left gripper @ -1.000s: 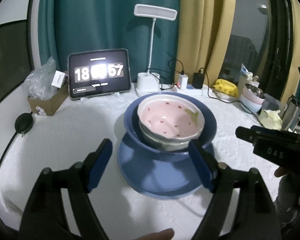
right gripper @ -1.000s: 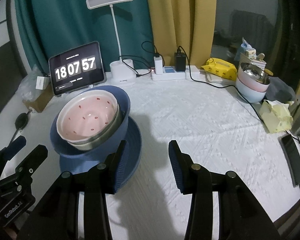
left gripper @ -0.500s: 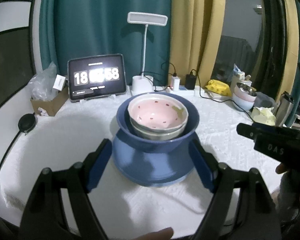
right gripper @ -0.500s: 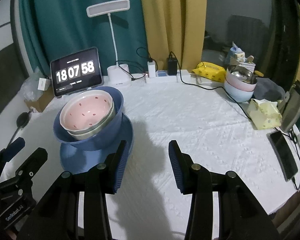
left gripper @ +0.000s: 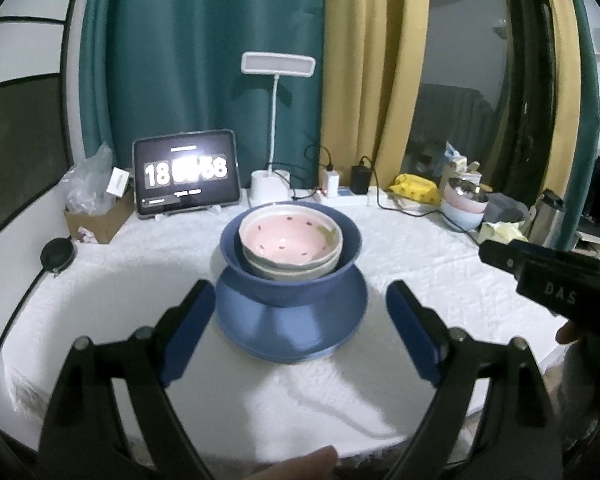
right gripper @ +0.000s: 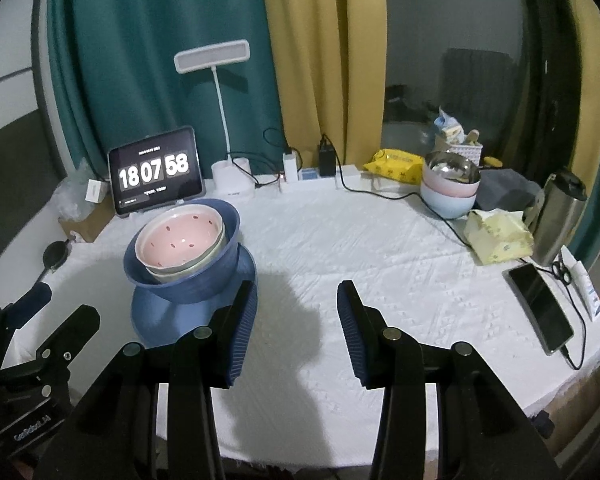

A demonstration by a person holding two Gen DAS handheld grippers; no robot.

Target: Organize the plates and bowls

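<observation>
The stack is sitting mid-frame in the left view: a pink bowl (left gripper: 290,240) nesting in a blue bowl (left gripper: 288,280) on a blue plate (left gripper: 292,328) (a paler bowl is showing under the pink one). The left gripper (left gripper: 296,332) is spreading its jaws, pads clear of the plate. The right gripper (right gripper: 298,332) is hovering half-spread over bare tablecloth (right gripper: 380,248), holding nothing.

Ahead of the right gripper (right gripper: 296,328), a rough white quilted cloth (right gripper: 380,256) carries glossy glazed bowls (right gripper: 180,240) on a smooth blue plate (right gripper: 152,316); far right, a shiny metal flask (right gripper: 560,216).
</observation>
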